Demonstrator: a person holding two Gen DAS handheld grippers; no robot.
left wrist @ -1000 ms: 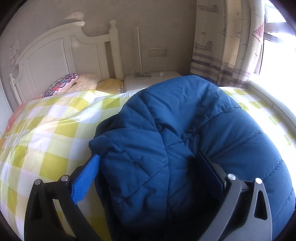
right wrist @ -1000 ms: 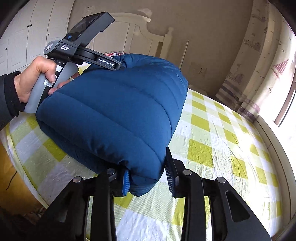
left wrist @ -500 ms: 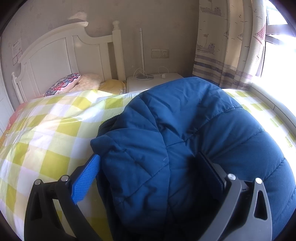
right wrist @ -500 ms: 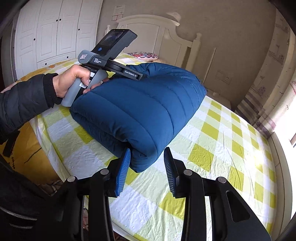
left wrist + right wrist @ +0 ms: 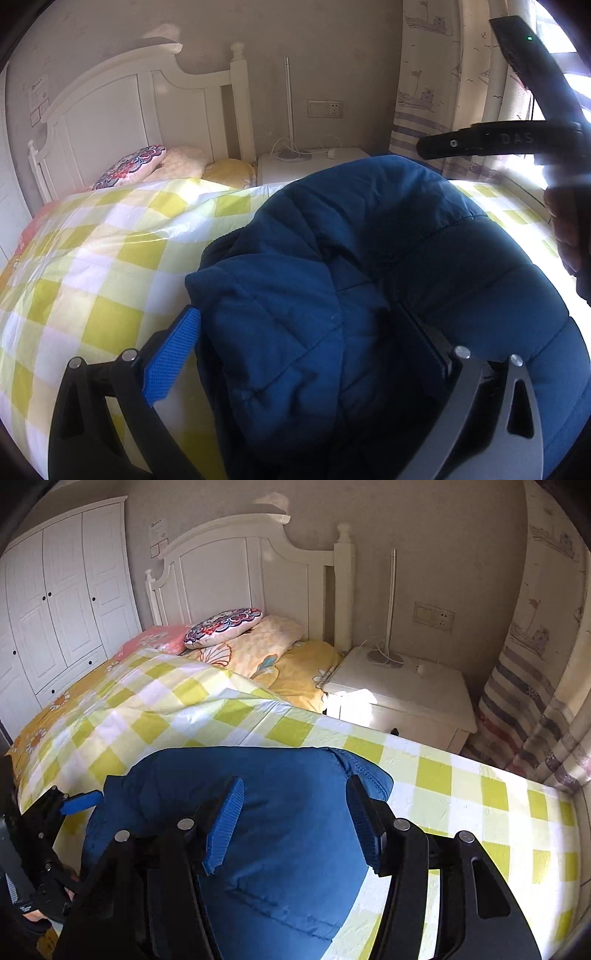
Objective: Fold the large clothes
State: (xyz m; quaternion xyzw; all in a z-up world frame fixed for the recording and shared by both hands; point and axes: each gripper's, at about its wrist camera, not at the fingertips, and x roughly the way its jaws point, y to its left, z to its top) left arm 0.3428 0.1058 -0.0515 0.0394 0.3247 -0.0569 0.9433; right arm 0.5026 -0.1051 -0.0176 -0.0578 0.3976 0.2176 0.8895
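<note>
Our left gripper is pinching the jacket on the bed. Our right gripper is opening above it, gripping nothing.

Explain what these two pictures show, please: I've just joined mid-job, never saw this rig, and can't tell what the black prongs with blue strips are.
There is no robot. A person holds a hand tool in each hand, each ending in two-fingered tongs, with a camera looking out along the fingers. The prongs at the bottom of each picture are those fingers; the blue strips are their grip pads.

The left picture comes from the left tongs, whose pads press into a bulky fold of the blue padded jacket. The right picture comes from the right tongs, which hang above the jacket with their jaws opening and gripping nothing.

The jacket lies bundled on the bed's yellow-and-white checked cover. Behind are pillows, a white headboard and a nightstand.
</note>
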